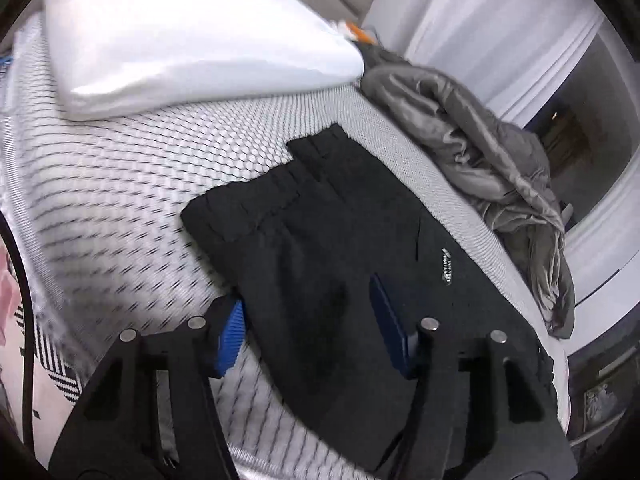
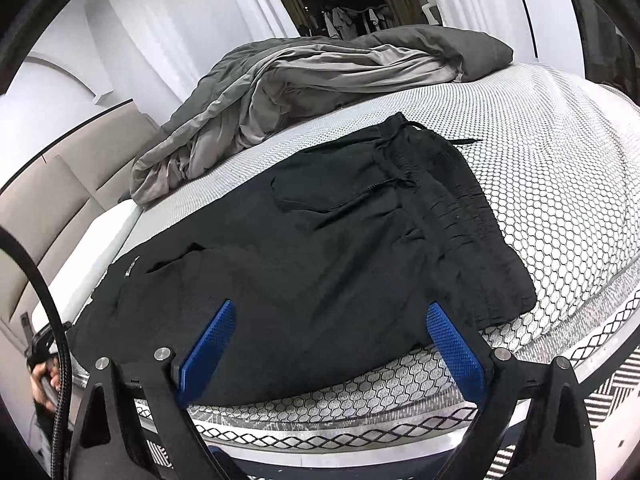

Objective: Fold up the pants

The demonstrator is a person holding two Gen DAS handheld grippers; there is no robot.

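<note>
Black pants lie folded flat on the patterned mattress, elastic waistband toward the far end. My left gripper is open and empty, its blue pads spread just above the near part of the pants. In the right wrist view the same pants lie across the bed with the waistband at the right. My right gripper is open and empty, hovering over the near edge of the pants at the mattress edge.
A white pillow lies at the head of the bed. A crumpled grey duvet is bunched along the far side beyond the pants; it also shows in the right wrist view. A beige headboard stands at the left.
</note>
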